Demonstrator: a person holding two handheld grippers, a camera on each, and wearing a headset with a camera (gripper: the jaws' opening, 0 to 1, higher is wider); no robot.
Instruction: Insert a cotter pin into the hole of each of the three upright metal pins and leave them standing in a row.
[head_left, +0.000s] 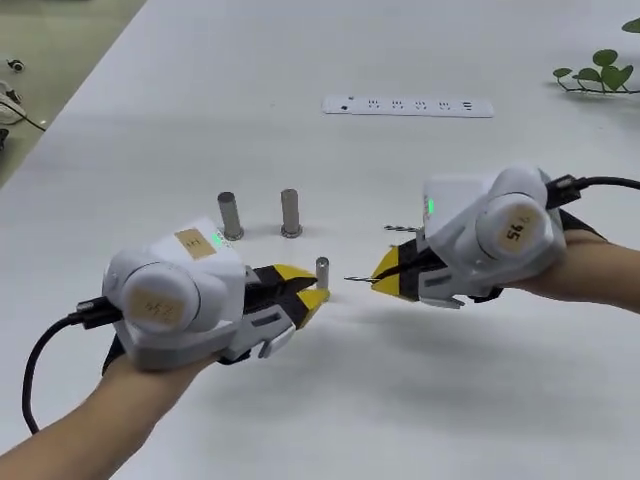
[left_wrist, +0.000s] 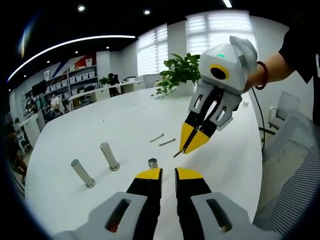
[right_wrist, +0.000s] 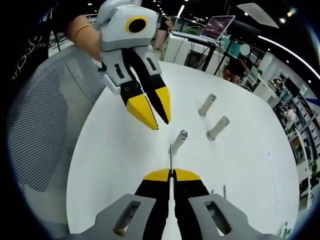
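Left gripper: low at the left of the head view, over the white workbench. Its yellow-tipped jaws are parted by a narrow gap with nothing between them, so it is released. Behind it, 2 rear metal pins stand upright side by side on the bench, well apart from both grippers. The 3rd metal pin stands upright nearer the person, just beyond the left gripper's tips. In the left gripper view it sits ahead of the jaws, in line with the gap and outside it. Whether a jaw tip touches it cannot be told. Cotter pin: held level above the bench, pointing at the 3rd metal pin, with its free end just beside that pin and a small gap between them in the head view. Right gripper: to the right of the 3rd metal pin and facing the left gripper. Its jaws are clenched on the cotter pin, which runs straight out from the closed tips in the right gripper view. 2 loose cotter pins lie flat on the bench beyond the 3rd metal pin in the left gripper view. A power strip lies far back on the bench, and a plant sits at the far right edge.
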